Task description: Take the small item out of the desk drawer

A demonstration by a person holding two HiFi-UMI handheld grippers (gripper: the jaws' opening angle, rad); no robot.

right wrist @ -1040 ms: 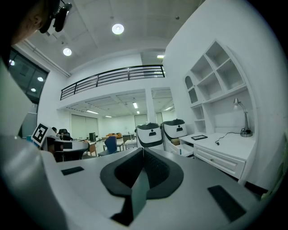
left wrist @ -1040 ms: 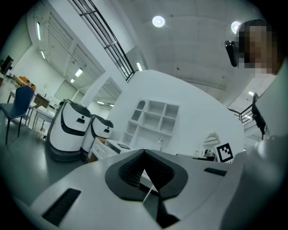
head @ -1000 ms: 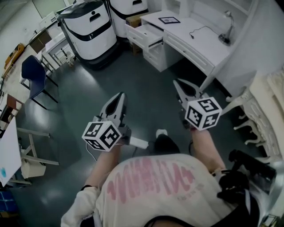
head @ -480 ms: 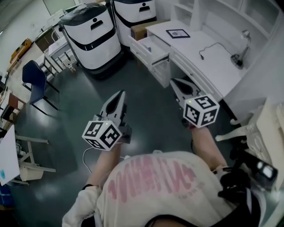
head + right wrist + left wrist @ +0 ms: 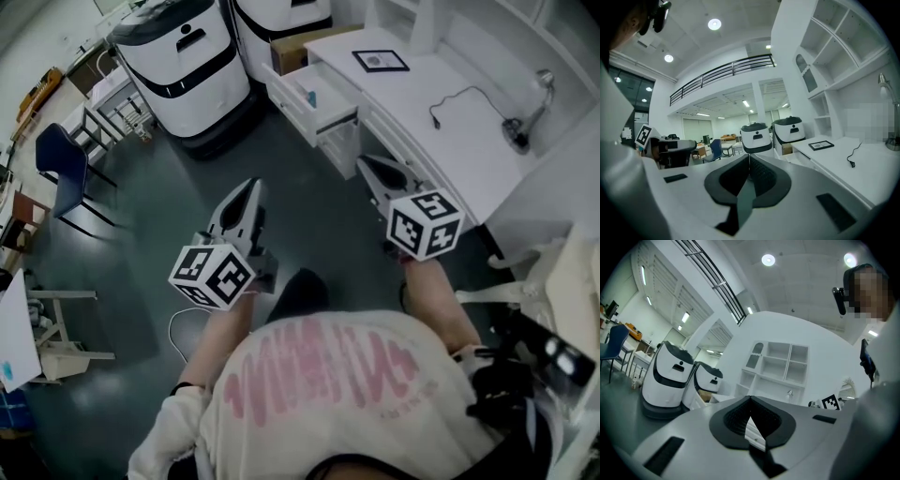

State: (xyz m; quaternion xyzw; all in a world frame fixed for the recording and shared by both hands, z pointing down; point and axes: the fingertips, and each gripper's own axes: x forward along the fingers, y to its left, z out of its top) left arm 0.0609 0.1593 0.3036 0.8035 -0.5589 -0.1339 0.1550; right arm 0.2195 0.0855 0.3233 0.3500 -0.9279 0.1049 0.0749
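Observation:
A white desk stands at the upper right of the head view, with one drawer pulled open toward the floor. Something pale bluish lies inside the drawer; I cannot make out what it is. My right gripper hangs over the dark floor just short of the desk's front edge, below the open drawer, jaws closed tip to tip and empty. My left gripper is further left over the floor, pointing the same way. It is also shut with nothing in it.
Two big white robot units and a cardboard box stand left of the desk. On the desktop are a framed tablet, a black cable and a lamp. A blue chair is at the far left.
The person has walked closer to the desk, so desk and drawer sit nearer to both grippers. Both grippers stay shut and keep their spacing.

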